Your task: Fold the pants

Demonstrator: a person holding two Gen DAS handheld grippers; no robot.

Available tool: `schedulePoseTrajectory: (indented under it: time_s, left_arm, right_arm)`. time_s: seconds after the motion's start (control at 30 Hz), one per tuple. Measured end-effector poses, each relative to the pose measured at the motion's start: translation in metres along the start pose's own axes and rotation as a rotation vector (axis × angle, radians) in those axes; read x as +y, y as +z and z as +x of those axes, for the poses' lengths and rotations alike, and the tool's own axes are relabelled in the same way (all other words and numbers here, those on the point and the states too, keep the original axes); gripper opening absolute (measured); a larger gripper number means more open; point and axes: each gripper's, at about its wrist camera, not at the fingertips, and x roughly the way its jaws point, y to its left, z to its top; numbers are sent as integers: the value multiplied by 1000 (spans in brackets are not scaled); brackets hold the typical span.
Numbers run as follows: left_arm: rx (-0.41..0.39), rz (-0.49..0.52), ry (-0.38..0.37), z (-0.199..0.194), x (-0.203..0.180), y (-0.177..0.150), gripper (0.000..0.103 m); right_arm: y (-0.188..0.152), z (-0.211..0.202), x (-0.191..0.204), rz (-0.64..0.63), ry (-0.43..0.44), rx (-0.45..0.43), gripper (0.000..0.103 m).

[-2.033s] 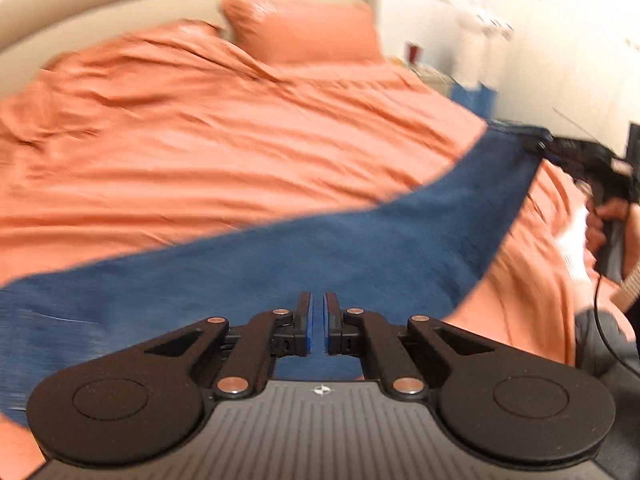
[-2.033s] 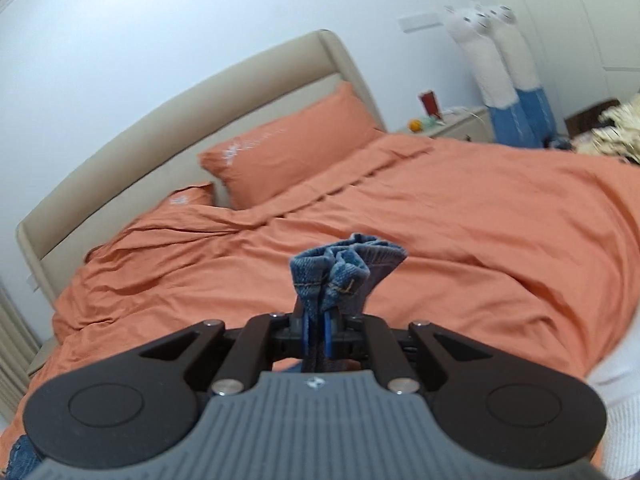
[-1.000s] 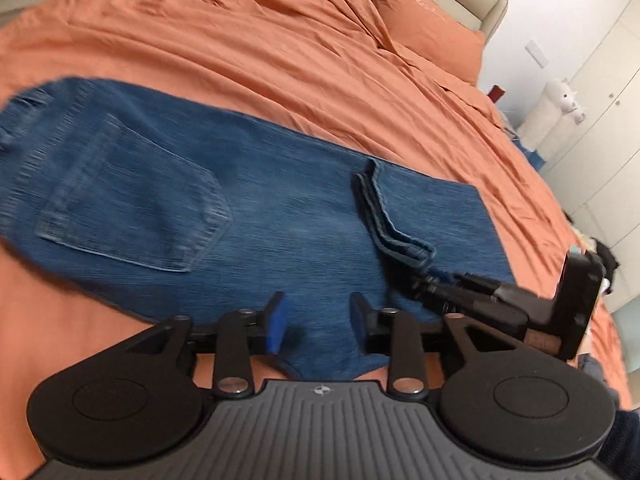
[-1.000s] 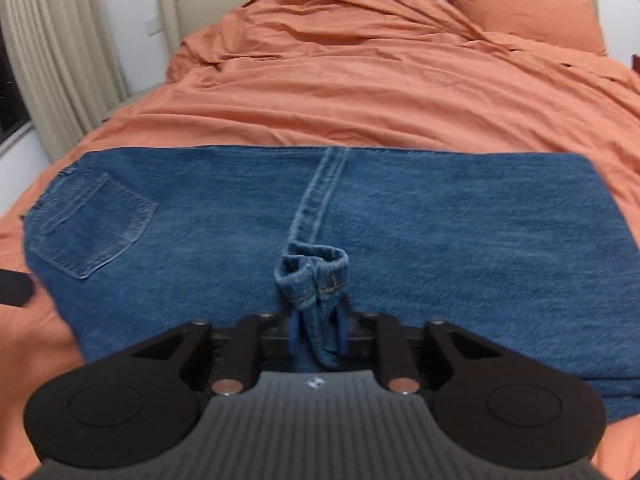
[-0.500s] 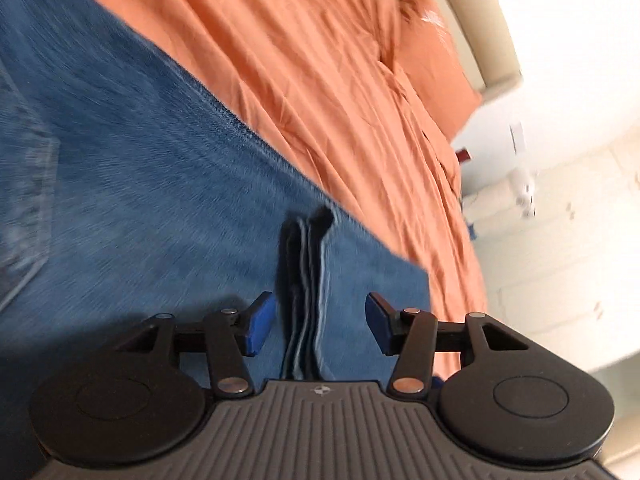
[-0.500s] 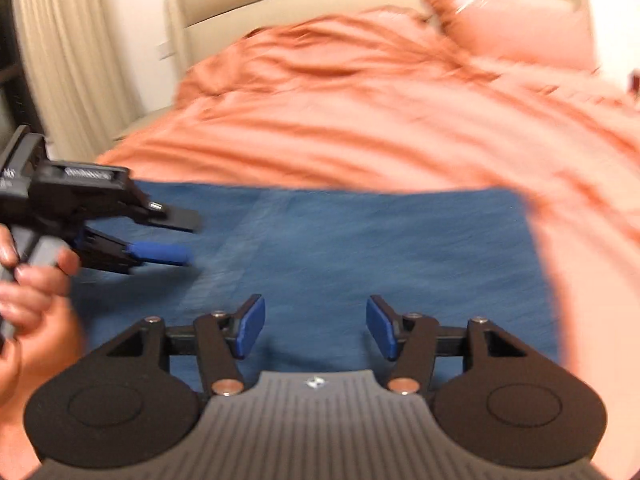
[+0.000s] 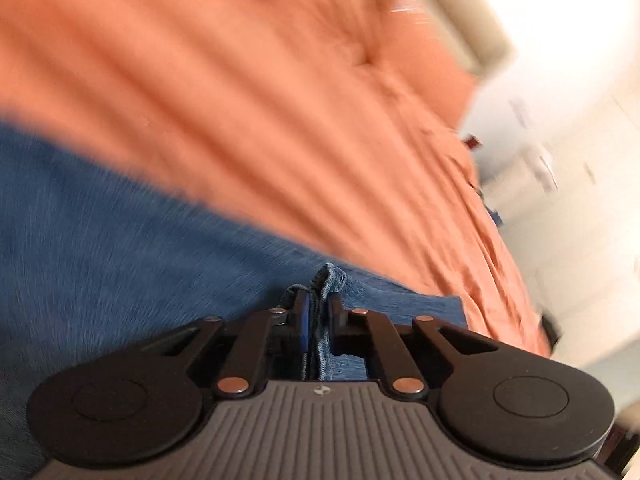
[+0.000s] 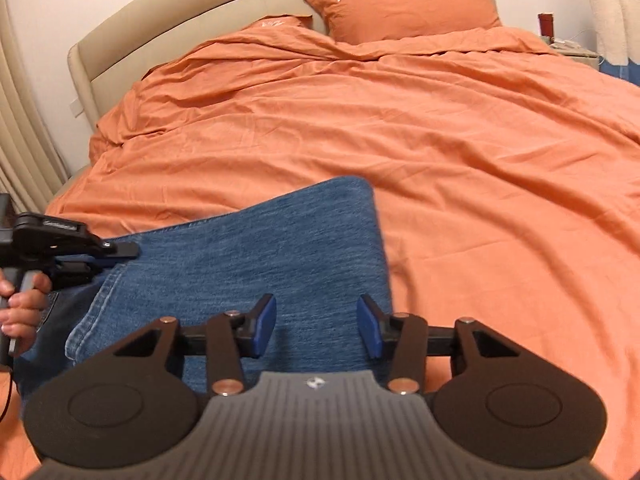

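Here, bunched denim pants (image 7: 324, 280) between fingers (image 7: 302, 316)

We see an orange-covered bed (image 8: 440, 140), beige headboard (image 8: 168, 16) at twelve o'clock, curtains (image 8: 20, 140) at nine

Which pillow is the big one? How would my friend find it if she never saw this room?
Look at the bed covered in an orange duvet, then go up to the beige headboard. The big pillow leans there on the right side, fully showing with a white flower logo, while its neighbour is mostly tucked under the duvet.
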Motion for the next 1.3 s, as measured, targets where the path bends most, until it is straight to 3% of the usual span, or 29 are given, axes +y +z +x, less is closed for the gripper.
schedulePoseTrajectory:
  time_s: [0.13, 0.2, 0.3, 0.53, 0.7, 0.8, 0.83, 0.9, 1.07, 1.17, 1.3]
  left_arm:
    - [-157, 485, 136, -34, -71, -29, 7]
    - [-146, 568, 216, -29, -80, -38, 7]
    - [-66, 527, 279, -5, -60, -39, 7]
    - [28, 382, 280, 26, -18, -32, 10]
    - [72, 343, 294, 16, -17, -21, 24]
    - [70, 385, 424, -3, -24, -24, 20]
    - [66, 382, 433, -14, -24, -27, 20]
    - [40, 348, 378, -38, -28, -34, 20]
    - [-15, 348, 256, -71, -64, -67, 20]
    - [-20, 423, 288, -61, -85, -94, 20]
    - [10, 400, 359, -45, -74, -115, 17]
  right_arm:
    - [0, -11, -10, 29, -16, -4, 34]
    - [0, -13, -15, 51, -20, 6, 23]
    - [-5, -12, -16, 44, -22, 38, 11]
    - [-30, -2, -4, -83, -50, 104, 8]
    - [-36, 0, -1, -135, -61, 123, 8]
    - [-31, -11, -5, -89, -53, 143, 8]
    - [-31, -17, -6, -79, -57, 138, 8]
    - [-30, -30, -3, -76, -52, 106, 14]
    - [-30, -37, 23, -156, 29, 28, 14]
    - [-32, -26, 40, -222, 32, 13, 14]
    - [-42, -12, 52, -277, 39, 33, 15]
